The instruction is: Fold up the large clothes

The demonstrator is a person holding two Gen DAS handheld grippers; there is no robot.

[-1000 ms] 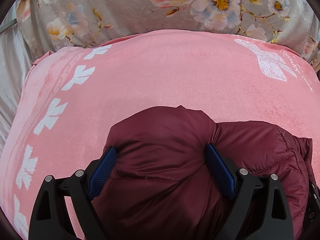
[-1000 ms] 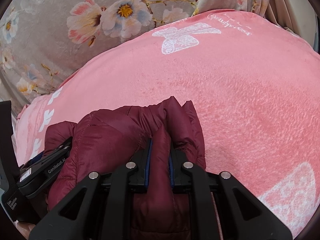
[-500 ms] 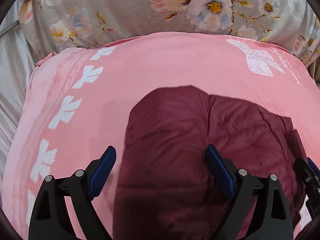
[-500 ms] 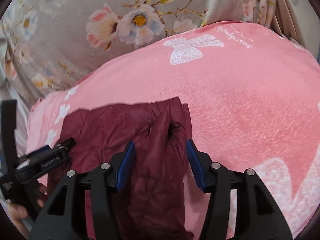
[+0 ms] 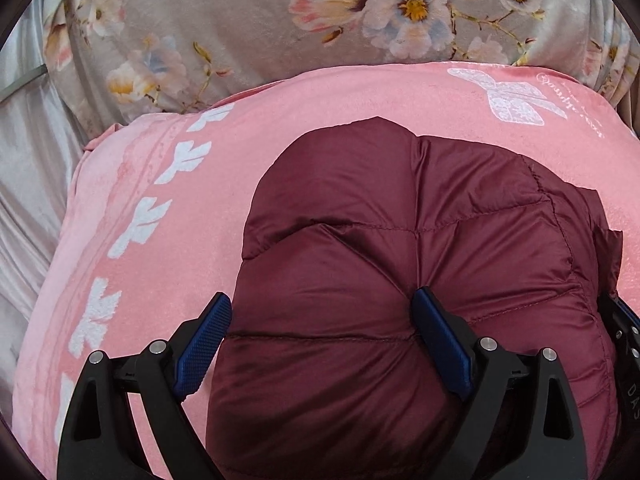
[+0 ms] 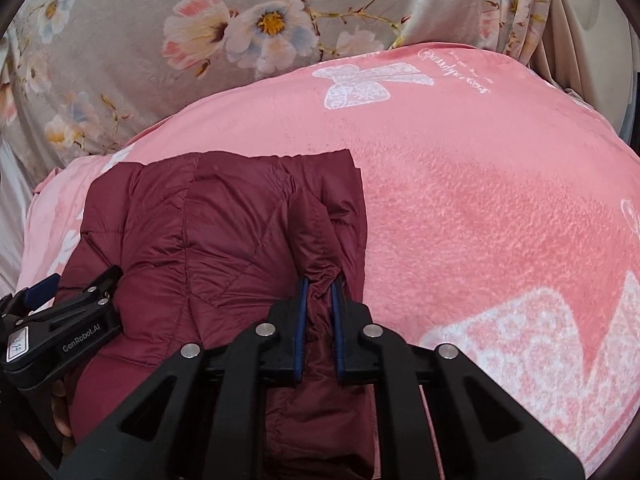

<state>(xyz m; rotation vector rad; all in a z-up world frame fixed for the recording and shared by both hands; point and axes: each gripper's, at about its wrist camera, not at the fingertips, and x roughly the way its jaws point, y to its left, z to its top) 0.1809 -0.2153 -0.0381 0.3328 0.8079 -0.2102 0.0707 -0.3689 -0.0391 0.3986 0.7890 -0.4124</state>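
Note:
A dark red quilted puffer jacket (image 5: 360, 240) lies bunched on a pink blanket (image 5: 320, 96). My left gripper (image 5: 322, 340) stands wide, its blue pads (image 5: 440, 344) on either side of a padded bulge of the jacket without squeezing it. In the right wrist view the jacket (image 6: 220, 232) fills the lower left. My right gripper (image 6: 319, 300) is closing its jaws, and its pads pinch a narrow gathered fold at the jacket's right edge. The left gripper (image 6: 68, 304) also shows there, low on the jacket's left side, with a hand (image 6: 60, 412) behind it.
The pink blanket (image 6: 480, 200) with white bows and leaf prints spreads to the right of the jacket. Beyond it lies a grey floral cover (image 5: 240, 20). Pale grey sheet (image 5: 24, 160) runs along the left. The right gripper's body (image 5: 624, 340) shows at the frame's right edge.
The right gripper let go of the jacket, opened, then shut again on a fold at its right edge. The jacket dropped and now lies flatter and farther out on the blanket. The left jaws stayed wide.

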